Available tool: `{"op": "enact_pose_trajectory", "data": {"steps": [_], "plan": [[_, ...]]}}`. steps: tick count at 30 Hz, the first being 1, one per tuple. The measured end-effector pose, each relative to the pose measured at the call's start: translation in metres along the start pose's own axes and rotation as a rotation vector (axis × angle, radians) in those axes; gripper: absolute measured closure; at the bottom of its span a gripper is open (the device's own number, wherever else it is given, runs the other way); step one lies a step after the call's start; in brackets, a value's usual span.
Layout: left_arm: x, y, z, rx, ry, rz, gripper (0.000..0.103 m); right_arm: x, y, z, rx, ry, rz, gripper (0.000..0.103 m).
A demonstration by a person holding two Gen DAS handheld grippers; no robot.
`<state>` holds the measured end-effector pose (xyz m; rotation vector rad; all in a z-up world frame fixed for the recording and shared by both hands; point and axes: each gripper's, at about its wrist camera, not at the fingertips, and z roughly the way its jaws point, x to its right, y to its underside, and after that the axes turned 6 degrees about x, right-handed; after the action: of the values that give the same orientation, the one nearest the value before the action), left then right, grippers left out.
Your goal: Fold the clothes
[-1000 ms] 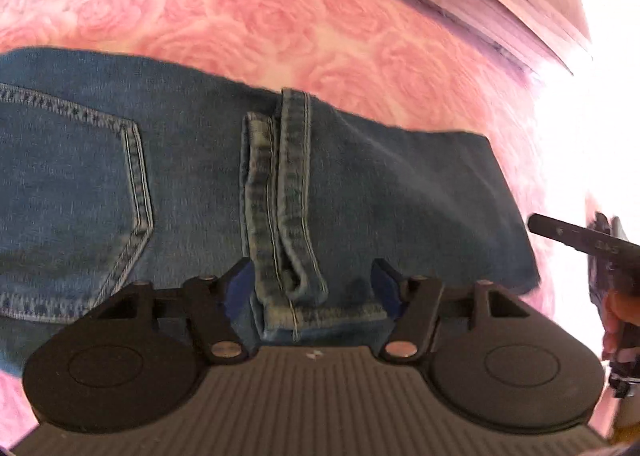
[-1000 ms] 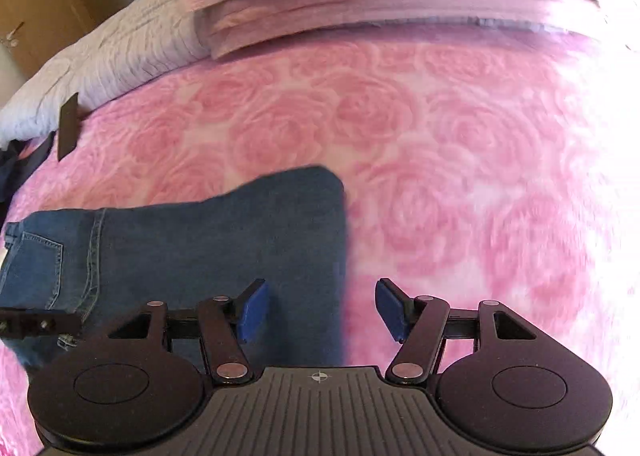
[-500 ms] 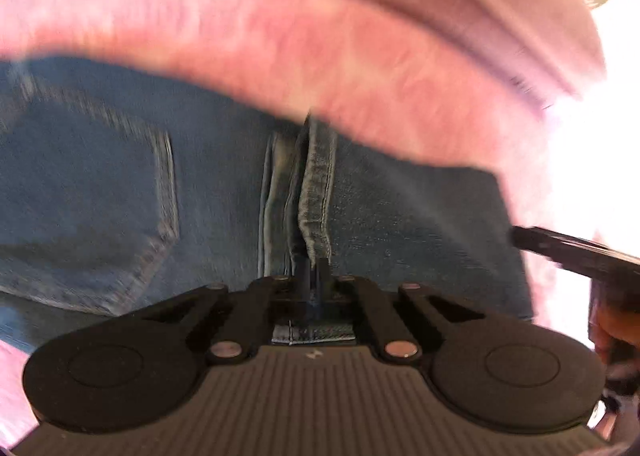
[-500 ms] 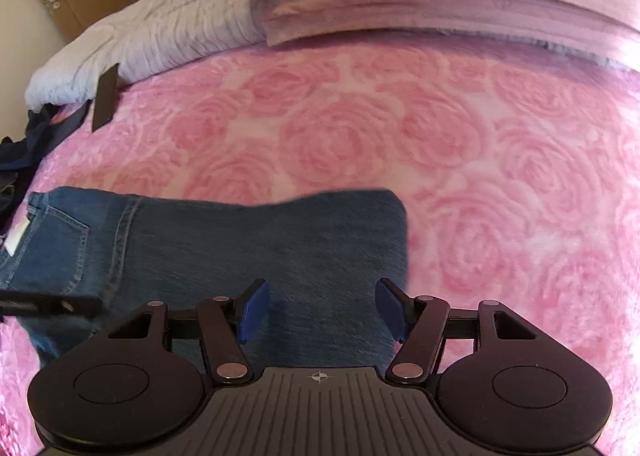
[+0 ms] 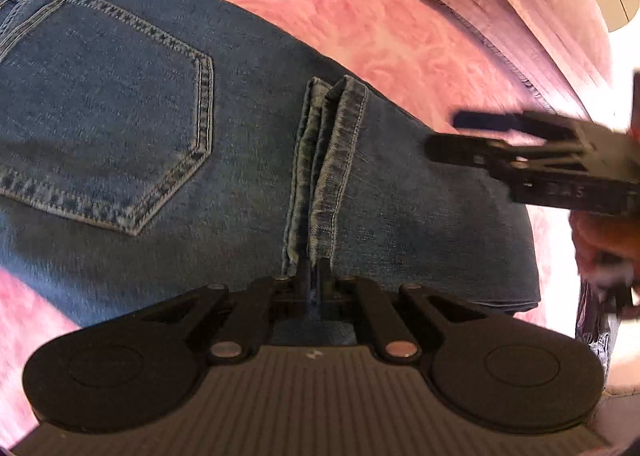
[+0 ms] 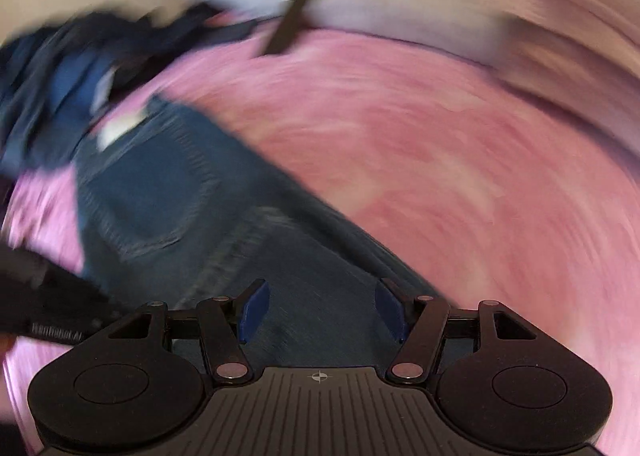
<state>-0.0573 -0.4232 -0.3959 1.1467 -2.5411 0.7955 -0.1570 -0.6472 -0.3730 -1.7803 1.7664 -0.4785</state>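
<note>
Blue jeans (image 5: 248, 159) lie folded on a pink rose-patterned bedspread (image 5: 360, 7), back pocket (image 5: 120, 115) facing up. The leg hems (image 5: 328, 159) rest across the middle of the denim. My left gripper (image 5: 314, 276) is shut on the near end of those hems. My right gripper (image 5: 448, 131) hovers over the folded right part of the jeans, held by a hand (image 5: 600, 232). In the blurred right wrist view, the right gripper (image 6: 322, 308) is open just above the jeans (image 6: 168, 195), with nothing between its blue pads (image 6: 256, 306).
Stacked pink pillows (image 5: 520, 15) line the far side of the bed. A heap of dark clothes (image 6: 60, 75) sits beyond the jeans' waistband. A flat black object (image 6: 286, 29) lies near a white duvet (image 6: 360, 3). The left gripper (image 6: 48, 316) shows at lower left.
The left gripper went from open around the hems to shut on them. The right gripper swung left, from the jeans' folded edge to over the denim, and stayed open.
</note>
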Motion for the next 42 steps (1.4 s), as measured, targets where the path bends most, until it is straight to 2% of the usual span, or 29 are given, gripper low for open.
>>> {"op": "enact_pose_trajectory", "data": {"steps": [4,6,8,10,15,16,17,18,20,23,27,28,29,31,32,35,39,40,42], "plan": [[-0.005,0.001,0.005,0.0,0.022,0.018,0.101,-0.008,-0.024,0.047,-0.108,-0.135,-0.266,0.041],[-0.007,0.005,0.004,0.005,0.029,0.016,0.101,-0.006,-0.032,0.068,-0.164,-0.203,-0.339,0.042],[-0.008,0.01,0.001,0.012,0.032,0.015,0.101,-0.009,-0.032,0.082,-0.23,-0.263,-0.388,0.051],[-0.009,0.01,0.002,0.015,0.039,0.015,0.101,-0.01,-0.032,0.095,-0.298,-0.313,-0.432,0.052],[-0.012,0.009,0.005,0.018,0.06,0.023,0.101,-0.002,-0.037,0.11,-0.383,-0.397,-0.438,0.052],[-0.012,0.009,0.003,0.018,0.061,0.026,0.101,-0.001,-0.039,0.11,-0.396,-0.402,-0.419,0.058],[-0.012,0.01,0.002,0.018,0.063,0.029,0.101,0.0,-0.041,0.108,-0.408,-0.399,-0.386,0.072],[-0.014,0.01,-0.001,0.021,0.06,0.029,0.101,0.001,-0.042,0.107,-0.42,-0.397,-0.352,0.077],[-0.019,0.006,-0.003,0.023,0.052,0.023,0.103,0.002,-0.048,0.096,-0.402,-0.376,-0.351,0.092],[-0.028,-0.002,-0.004,0.024,0.043,0.013,0.103,0.007,-0.062,0.082,-0.348,-0.31,-0.364,0.092],[-0.04,-0.013,-0.005,0.024,0.031,-0.001,0.103,0.016,-0.064,0.096,-0.334,-0.245,-0.341,0.092],[-0.041,-0.014,-0.006,0.025,0.027,0.004,0.103,0.015,-0.062,0.098,-0.33,-0.239,-0.341,0.082],[-0.04,-0.014,-0.01,0.026,0.02,0.015,0.103,0.013,-0.06,0.097,-0.319,-0.228,-0.342,0.066],[-0.038,-0.017,-0.018,0.031,0.004,0.029,0.103,0.01,-0.054,0.087,-0.28,-0.179,-0.334,0.051],[-0.035,-0.019,-0.023,0.043,0.0,0.042,0.103,0.011,-0.052,0.08,-0.258,-0.151,-0.315,0.051],[-0.024,-0.03,-0.034,0.078,0.025,0.087,0.103,0.024,-0.04,0.043,-0.151,-0.053,-0.156,0.051],[-0.001,-0.044,-0.017,0.076,0.075,0.178,0.103,0.041,0.0,-0.015,0.006,0.05,0.155,0.051],[0.003,-0.046,-0.008,0.064,0.073,0.202,0.103,0.043,0.013,-0.023,0.024,0.086,0.219,0.051],[0.004,-0.045,0.018,0.005,0.053,0.226,0.103,0.048,0.041,-0.017,-0.02,0.142,0.31,0.051]]}}
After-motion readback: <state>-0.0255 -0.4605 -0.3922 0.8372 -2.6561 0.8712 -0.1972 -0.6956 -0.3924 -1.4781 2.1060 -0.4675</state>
